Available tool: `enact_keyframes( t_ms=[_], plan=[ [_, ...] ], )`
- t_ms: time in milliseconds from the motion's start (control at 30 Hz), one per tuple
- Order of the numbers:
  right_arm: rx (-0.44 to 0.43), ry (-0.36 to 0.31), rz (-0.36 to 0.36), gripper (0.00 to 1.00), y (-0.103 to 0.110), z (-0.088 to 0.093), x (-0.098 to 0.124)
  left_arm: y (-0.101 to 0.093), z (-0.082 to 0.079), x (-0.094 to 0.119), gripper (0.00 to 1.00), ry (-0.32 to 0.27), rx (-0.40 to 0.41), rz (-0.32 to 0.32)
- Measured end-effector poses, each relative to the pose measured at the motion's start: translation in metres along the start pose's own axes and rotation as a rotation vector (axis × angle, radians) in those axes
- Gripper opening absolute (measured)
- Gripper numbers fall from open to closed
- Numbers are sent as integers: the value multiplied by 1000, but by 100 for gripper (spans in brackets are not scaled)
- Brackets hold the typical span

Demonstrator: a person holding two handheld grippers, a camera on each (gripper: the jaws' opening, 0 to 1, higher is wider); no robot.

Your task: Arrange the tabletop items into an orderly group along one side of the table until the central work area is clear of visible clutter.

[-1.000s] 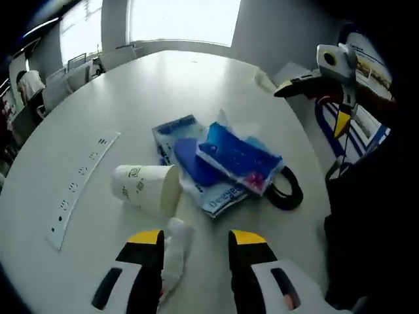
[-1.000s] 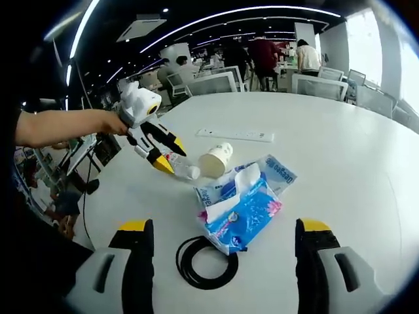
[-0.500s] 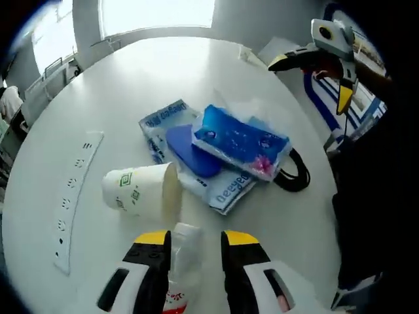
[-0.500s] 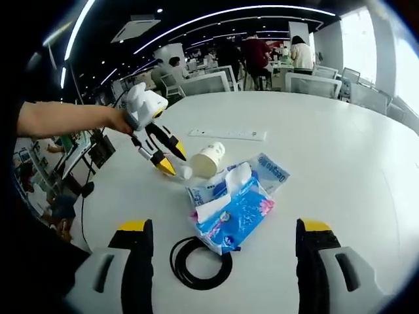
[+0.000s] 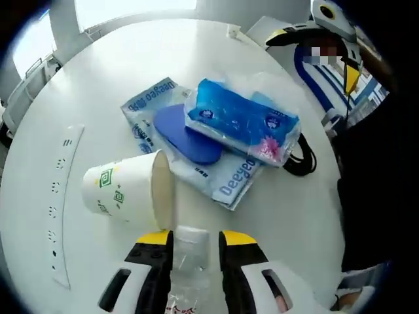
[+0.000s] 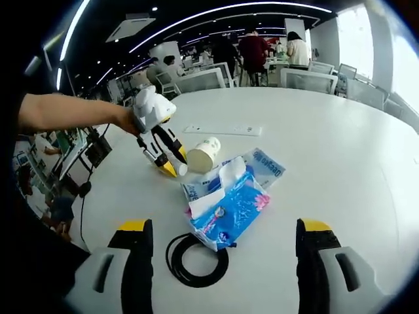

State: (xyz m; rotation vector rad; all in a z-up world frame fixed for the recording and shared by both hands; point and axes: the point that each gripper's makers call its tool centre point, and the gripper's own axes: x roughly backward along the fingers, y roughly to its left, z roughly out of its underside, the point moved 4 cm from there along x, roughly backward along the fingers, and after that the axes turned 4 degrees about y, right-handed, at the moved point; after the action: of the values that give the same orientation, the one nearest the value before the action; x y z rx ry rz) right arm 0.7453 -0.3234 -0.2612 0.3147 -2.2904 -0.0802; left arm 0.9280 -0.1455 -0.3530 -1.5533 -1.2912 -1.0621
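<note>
**Left gripper closes in on the small bottle**

The left gripper (image 5: 190,245) now has its yellow-tipped jaws on either side of a small clear plastic bottle (image 5: 190,252), close against it. A second ago the jaws stood wider, with the bottle off toward the left jaw. Whether they are truly clamped on it I cannot tell. The bottle lies on the white table (image 5: 131,65), its cap just beside a tipped-over paper cup (image 5: 127,190). Beyond the cup sits the central clutter: a blue tissue pack (image 5: 239,121) on a flat wet-wipes pack (image 5: 222,180), a black cable coil (image 5: 301,157) to the right, and a white power strip (image 5: 55,209) to the left.

The right gripper (image 6: 222,245) hovers near the coil, jaws wide apart and empty.

The tidying looks barely begun; the bottle appears to be the first pick.
</note>
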Motion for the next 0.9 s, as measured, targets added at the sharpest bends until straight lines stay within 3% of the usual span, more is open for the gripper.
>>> enact_keyframes(
  t_ms=[500,900],
  plan=[
    [-27,17,12,85,-4,7,1,2,5,-21,25,61,-32,20],
    [-27,15,5,84,-1,3,-2,-3,4,-16,22,60,-95,17]
  ],
)
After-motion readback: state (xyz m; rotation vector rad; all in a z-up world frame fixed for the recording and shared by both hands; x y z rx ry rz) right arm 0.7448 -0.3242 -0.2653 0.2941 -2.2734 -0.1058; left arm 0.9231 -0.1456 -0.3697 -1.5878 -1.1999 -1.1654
